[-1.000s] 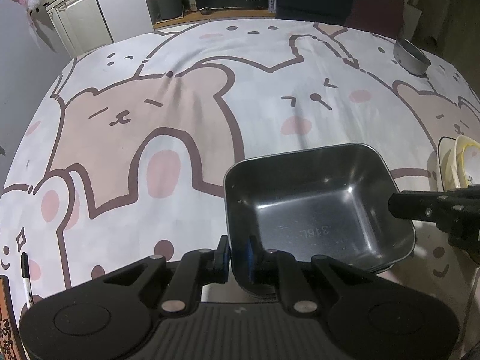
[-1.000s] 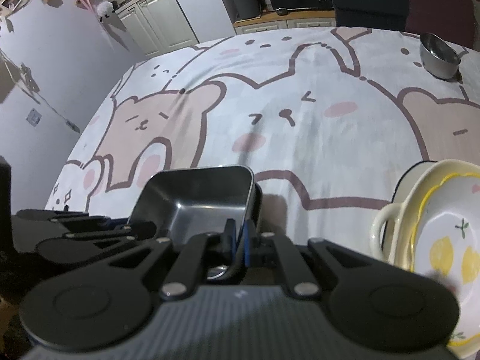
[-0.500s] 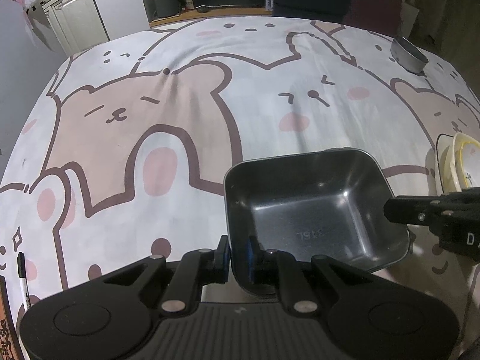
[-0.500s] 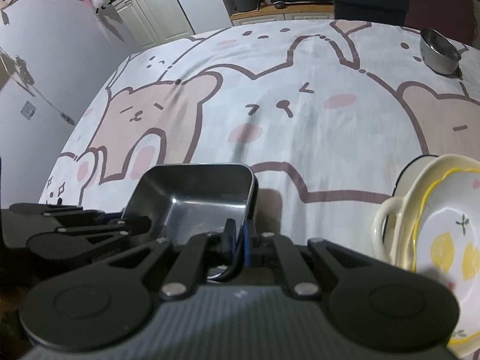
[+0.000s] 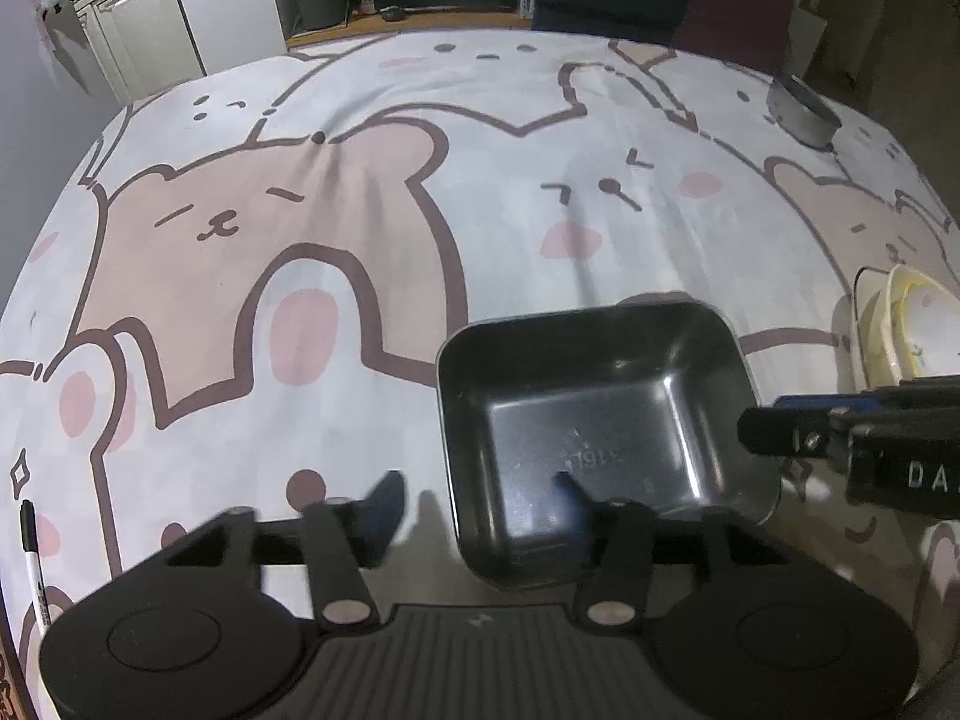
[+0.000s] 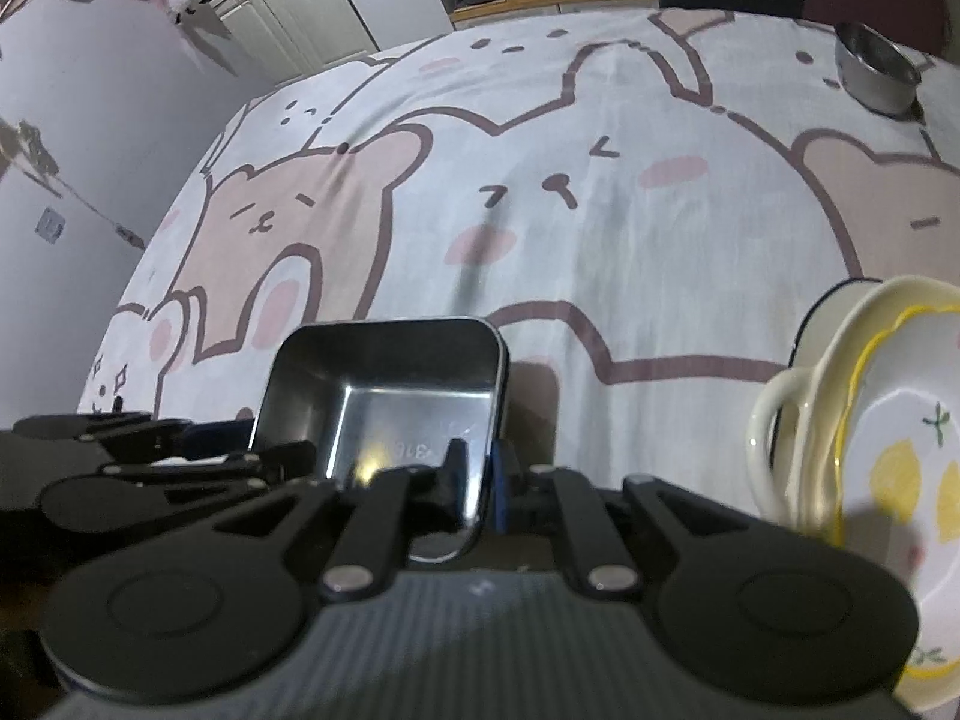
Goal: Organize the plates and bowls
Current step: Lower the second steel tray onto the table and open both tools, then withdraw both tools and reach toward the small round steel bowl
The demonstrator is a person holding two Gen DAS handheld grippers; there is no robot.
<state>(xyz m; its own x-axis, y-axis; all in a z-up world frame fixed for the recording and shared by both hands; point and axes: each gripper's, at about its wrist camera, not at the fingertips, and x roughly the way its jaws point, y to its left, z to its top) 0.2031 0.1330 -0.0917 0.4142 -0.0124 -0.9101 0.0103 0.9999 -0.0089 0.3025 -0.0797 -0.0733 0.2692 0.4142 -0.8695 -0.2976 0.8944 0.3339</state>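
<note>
A square steel tray (image 5: 600, 420) (image 6: 384, 396) sits on the cartoon tablecloth (image 5: 336, 228), close in front of both grippers. My left gripper (image 5: 474, 489) straddles the tray's near left wall, one finger outside and one inside. Its jaws are opening and stand well off the wall. My right gripper (image 6: 477, 471) straddles the tray's right wall. Its jaws are opening too, with a thin gap on each side of the rim. In the left wrist view the right gripper (image 5: 762, 423) reaches in from the right. The left gripper (image 6: 249, 447) shows at the tray's left in the right wrist view.
A stack of cream and yellow dishes (image 6: 870, 420) (image 5: 900, 324) with a lemon print stands to the right of the tray. A round steel bowl (image 5: 801, 111) (image 6: 879, 69) is at the far right corner. A marker pen (image 5: 30, 558) lies at the near left edge.
Both grippers, shut on the tray's rim before, have spread their jaws off it, the left one wide. The tray and both hands have stayed where they were.
</note>
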